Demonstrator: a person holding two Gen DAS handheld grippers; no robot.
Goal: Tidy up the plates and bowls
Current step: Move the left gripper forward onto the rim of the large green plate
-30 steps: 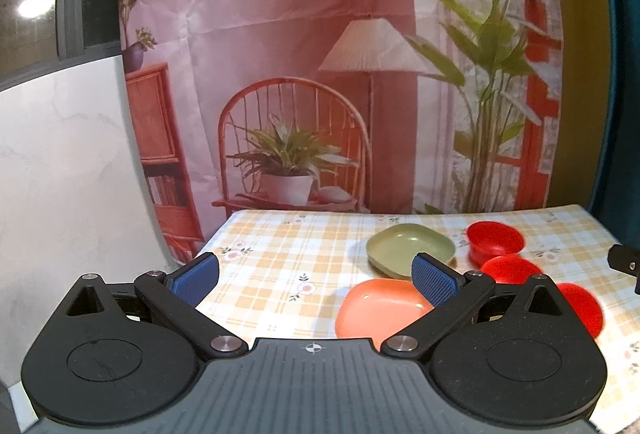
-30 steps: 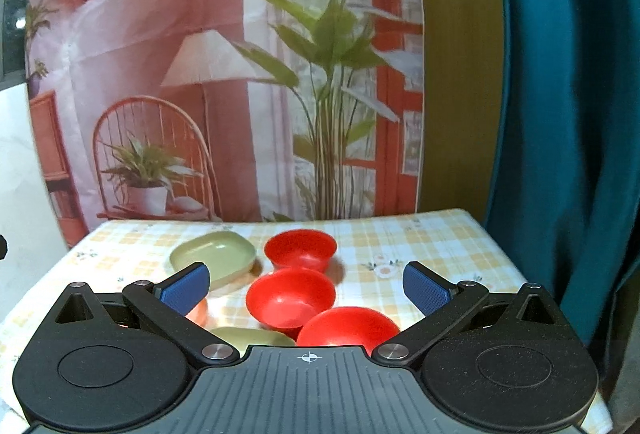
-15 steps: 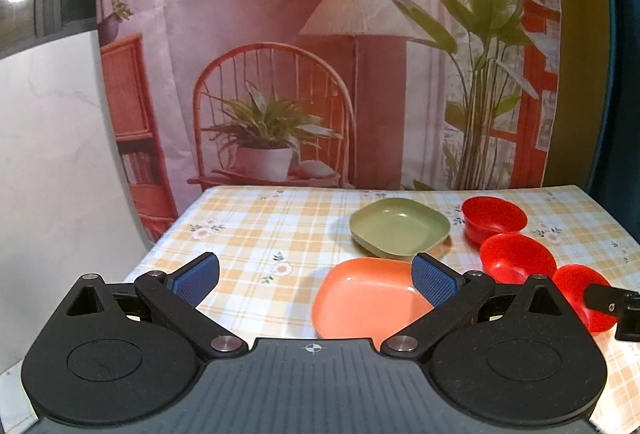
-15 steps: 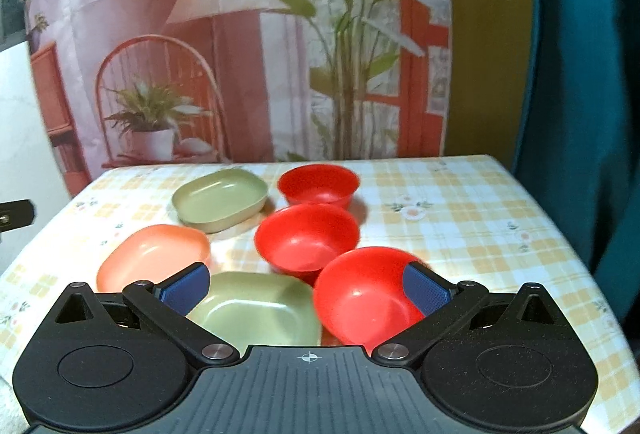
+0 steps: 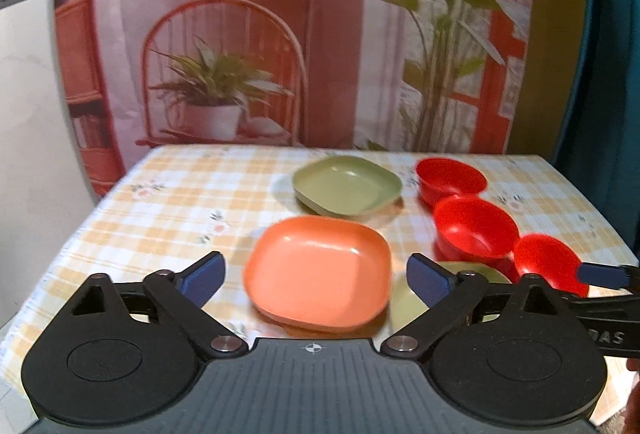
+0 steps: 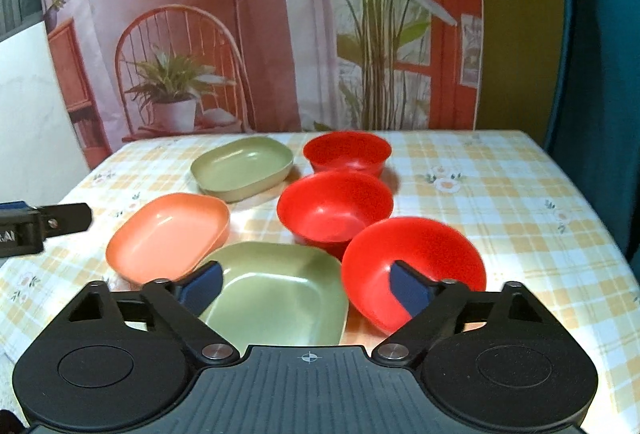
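Both grippers hover with jaws open: the left gripper (image 5: 316, 276) over the orange plate (image 5: 320, 270), the right gripper (image 6: 306, 288) over the near green plate (image 6: 276, 290) beside 3 red bowls (image 6: 334, 208).

Black left gripper (image 5: 316, 276) & right gripper (image 6: 306, 284) w/ blue-padded jaws, silver screws.

Both grippers seemingly nearer dishes (image 6: 276, 286).

Both wrist cameras look forward and slightly down over the checked tablecloth (image 5: 168, 218) toward the printed backdrop (image 6: 260, 66). The left view sits close above the orange plate (image 5: 320, 270); the right sits close over the near green plate (image 6: 276, 290). Both share the plates, the three red bowls (image 6: 334, 208) and the backdrop.
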